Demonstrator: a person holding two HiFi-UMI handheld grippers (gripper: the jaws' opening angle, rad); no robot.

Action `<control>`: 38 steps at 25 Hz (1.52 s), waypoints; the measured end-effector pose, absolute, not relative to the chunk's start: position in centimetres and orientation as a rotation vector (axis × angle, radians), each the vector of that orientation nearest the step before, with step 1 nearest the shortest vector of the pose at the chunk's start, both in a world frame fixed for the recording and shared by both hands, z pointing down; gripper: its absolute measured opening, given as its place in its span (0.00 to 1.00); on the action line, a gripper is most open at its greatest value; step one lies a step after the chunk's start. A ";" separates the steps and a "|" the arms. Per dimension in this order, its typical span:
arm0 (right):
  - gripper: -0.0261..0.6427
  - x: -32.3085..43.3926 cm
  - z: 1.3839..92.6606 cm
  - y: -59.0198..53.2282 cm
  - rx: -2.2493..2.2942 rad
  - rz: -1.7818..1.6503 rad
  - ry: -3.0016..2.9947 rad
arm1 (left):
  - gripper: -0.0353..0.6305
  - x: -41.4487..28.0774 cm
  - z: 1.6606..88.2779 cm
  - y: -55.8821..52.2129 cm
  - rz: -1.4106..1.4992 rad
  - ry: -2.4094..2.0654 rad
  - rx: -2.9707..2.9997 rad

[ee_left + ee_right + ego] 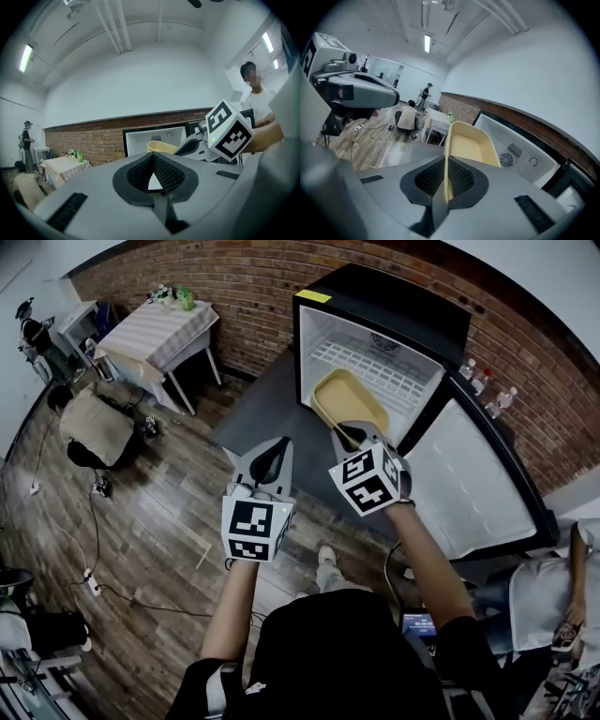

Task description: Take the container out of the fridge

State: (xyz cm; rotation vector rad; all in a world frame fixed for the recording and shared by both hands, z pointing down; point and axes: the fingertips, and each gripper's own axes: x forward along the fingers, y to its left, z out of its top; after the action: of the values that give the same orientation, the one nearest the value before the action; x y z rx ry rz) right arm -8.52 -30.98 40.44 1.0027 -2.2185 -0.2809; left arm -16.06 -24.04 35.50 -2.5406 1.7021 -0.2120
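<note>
R tongs (446,164) on yellow container (471,143)

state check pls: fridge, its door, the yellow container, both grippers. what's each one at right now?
Black fridge with white interior: open.
White-lined fridge door: swung wide open.
Pale yellow plastic container: looks empty, held in the air at the fridge's opening.
Right gripper: shut on the container's rim.
Left gripper: shut, nothing between its jaws.
</note>
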 end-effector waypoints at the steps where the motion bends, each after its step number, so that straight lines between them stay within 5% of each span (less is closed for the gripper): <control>1: 0.11 -8.6 40.4 -30.4 1.003 -0.281 -2.218 | 0.07 -16.0 35.4 -23.5 -0.207 1.694 -2.539; 38: 0.11 -6.3 38.7 -20.6 0.947 -0.358 -2.284 | 0.07 -12.5 33.5 -15.7 -0.201 1.725 -2.473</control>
State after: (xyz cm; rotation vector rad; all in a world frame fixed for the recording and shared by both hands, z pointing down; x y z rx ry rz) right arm -6.26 -20.57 38.72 0.9471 -2.2836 -0.3584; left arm -12.54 -15.71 33.47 -2.4726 1.7253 -0.2010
